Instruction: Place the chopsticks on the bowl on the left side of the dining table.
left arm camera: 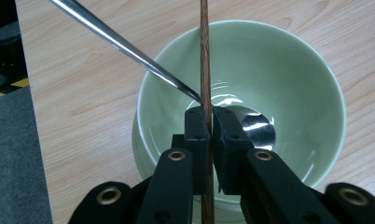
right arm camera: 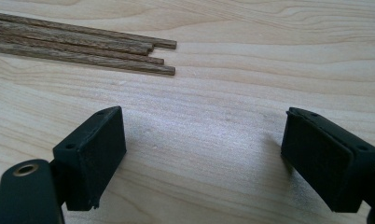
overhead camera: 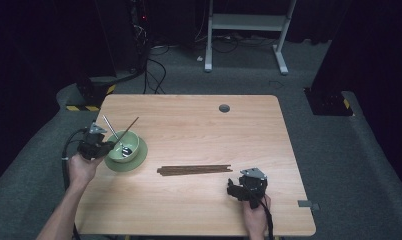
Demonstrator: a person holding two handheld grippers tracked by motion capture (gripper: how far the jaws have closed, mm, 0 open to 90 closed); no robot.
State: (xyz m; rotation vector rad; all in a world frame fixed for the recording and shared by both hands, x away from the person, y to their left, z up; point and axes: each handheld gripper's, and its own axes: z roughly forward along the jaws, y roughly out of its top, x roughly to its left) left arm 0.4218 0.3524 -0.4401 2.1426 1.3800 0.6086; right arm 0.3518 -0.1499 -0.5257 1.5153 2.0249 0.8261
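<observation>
Left gripper [left arm camera: 210,122] pinches one wooden chopstick [left arm camera: 204,56] tight, holding it over the green bowl [left arm camera: 316,79] — spoon [left arm camera: 129,49] already leaning inside. Looks like the drop-off step: next, tip the stick into the bowl and let go. Right gripper [right arm camera: 202,158] sits spread wide on the table [right arm camera: 223,93], just beside the remaining chopsticks [right arm camera: 83,51] — nothing held.

black gripper [right arm camera: 204,158], brass rivets, trailing cables

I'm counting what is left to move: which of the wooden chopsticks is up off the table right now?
The chopstick clamped in the left gripper, over the green bowl; the other chopsticks lie bundled flat mid-table.
</observation>
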